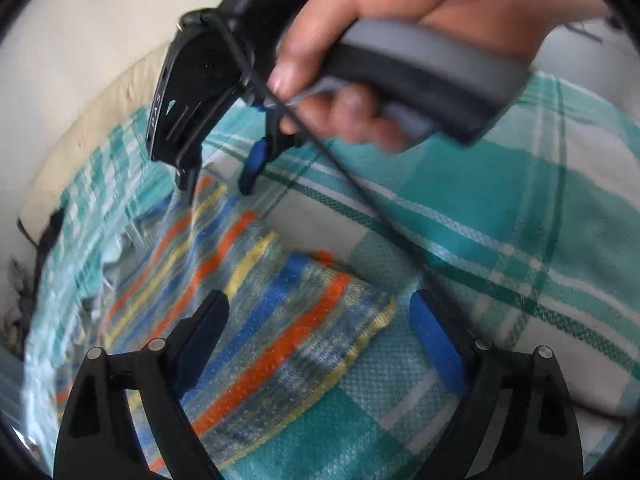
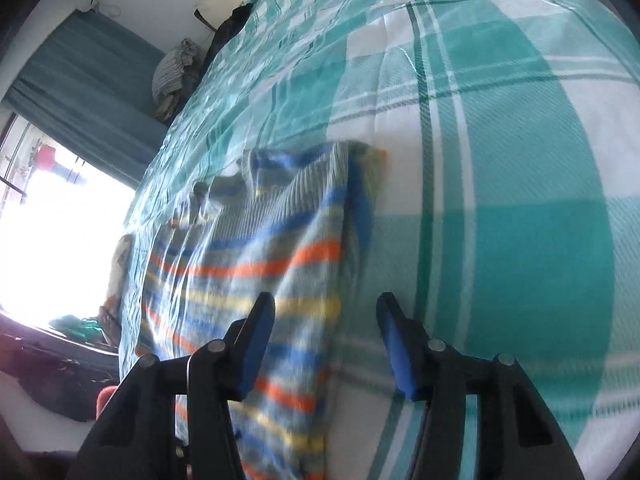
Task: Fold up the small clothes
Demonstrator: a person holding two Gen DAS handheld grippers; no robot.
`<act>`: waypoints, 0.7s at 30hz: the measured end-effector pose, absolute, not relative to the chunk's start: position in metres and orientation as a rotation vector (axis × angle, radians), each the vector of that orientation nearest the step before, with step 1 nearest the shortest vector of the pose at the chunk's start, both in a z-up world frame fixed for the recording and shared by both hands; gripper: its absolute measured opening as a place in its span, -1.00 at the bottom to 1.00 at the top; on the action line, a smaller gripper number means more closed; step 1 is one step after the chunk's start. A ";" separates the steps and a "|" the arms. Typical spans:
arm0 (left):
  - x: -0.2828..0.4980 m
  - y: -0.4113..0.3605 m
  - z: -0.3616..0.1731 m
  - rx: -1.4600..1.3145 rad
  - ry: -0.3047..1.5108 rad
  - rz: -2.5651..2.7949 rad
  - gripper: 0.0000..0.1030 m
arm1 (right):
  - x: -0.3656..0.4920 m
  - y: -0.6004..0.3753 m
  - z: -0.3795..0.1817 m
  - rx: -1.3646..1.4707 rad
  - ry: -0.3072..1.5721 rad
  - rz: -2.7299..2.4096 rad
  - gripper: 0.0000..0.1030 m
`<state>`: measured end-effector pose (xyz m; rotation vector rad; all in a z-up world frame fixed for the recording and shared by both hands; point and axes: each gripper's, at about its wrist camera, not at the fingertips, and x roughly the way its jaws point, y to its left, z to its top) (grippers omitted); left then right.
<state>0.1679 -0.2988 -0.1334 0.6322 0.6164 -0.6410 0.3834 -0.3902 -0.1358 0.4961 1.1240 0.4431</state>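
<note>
One striped knit garment in blue, orange and yellow lies on one teal-and-white checked bedspread. Two black claws with blue pads show: left claw, right claw.

Black two-finger frames with blue pads and silver screw heads are seen on the left gripper and right gripper. Near the bare hand, a grey-and-black handle, white lettering and a thin black cable are visible.
</note>
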 end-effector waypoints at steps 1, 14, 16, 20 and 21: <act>0.177 -0.294 -0.133 0.583 0.652 -0.639 0.63 | 0.397 -0.391 -0.141 0.540 1.114 0.438 0.05; 0.206 -0.099 -0.064 -0.159 0.789 -0.533 -0.81 | 0.420 -0.297 -0.044 0.373 1.017 0.530 -0.82; 0.206 -0.050 -0.065 -0.260 0.817 -0.455 -0.81 | 0.426 -0.247 -0.035 0.334 1.020 0.596 -0.82; 0.207 0.028 -0.082 -0.362 0.860 -0.288 -0.80 | 0.437 -0.152 -0.052 0.308 1.041 0.662 -0.81; 0.202 0.036 -0.088 -0.365 0.873 -0.263 -0.79 | 0.438 -0.131 -0.061 0.324 1.041 0.676 -0.78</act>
